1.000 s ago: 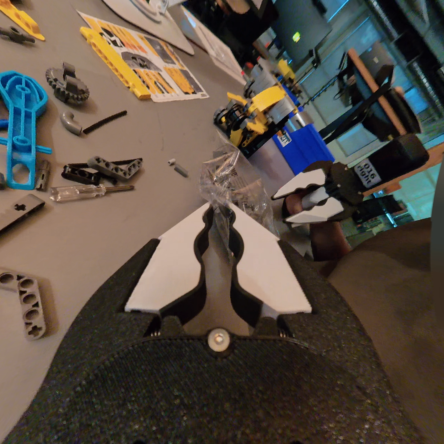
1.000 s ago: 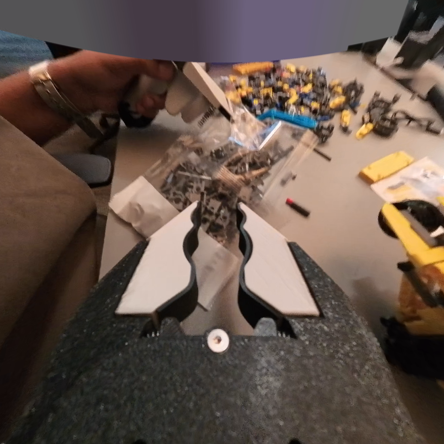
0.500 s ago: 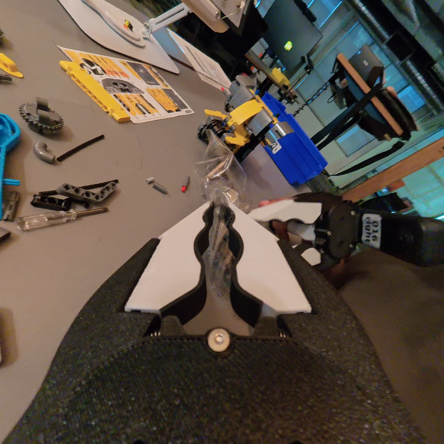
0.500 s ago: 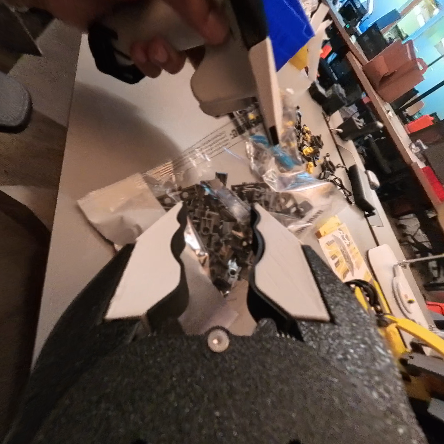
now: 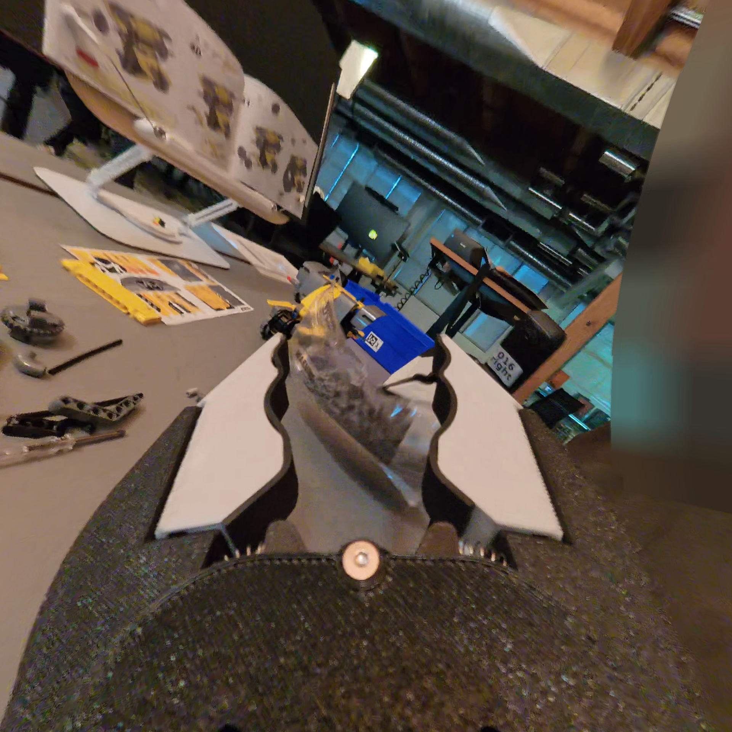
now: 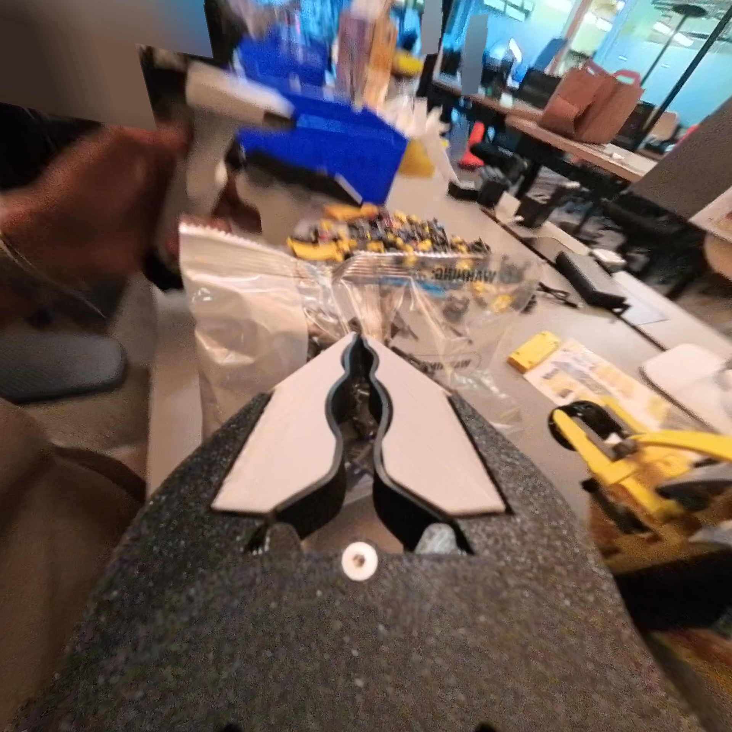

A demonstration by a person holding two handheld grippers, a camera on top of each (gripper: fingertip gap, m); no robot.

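Observation:
A clear plastic bag [image 5: 348,388] holding several small dark parts hangs between the wide-apart fingers of my left gripper [image 5: 360,338], which is open and does not pinch it. My right gripper [image 6: 358,336] is shut on the same bag [image 6: 253,309], with crinkled plastic bunched at its tips. Its tip also shows in the left wrist view [image 5: 412,380], at the bag's right side. In the right wrist view a hand [image 6: 87,210] holds the left gripper at the upper left, blurred, just above the bag's serrated top edge.
A yellow toy vehicle [image 6: 633,467] stands at the right on the grey table [image 5: 119,495]. A blue bin [image 6: 325,134] and a pile of loose parts [image 6: 396,237] lie behind the bag. An instruction sheet [image 5: 158,285], dark beams [image 5: 79,412], a screwdriver [image 5: 51,447] and a booklet stand [image 5: 150,99] are at the left. Across from one pair of fingers to the other is roughly 10 cm. To reach the screwdriver [image 5: 51,447] in a straight line is about 15 cm for my left fingers, about 20 cm for my right.
My left gripper has opened and let go of the bag, and its view has tilted up. My right gripper has shut on the bag.

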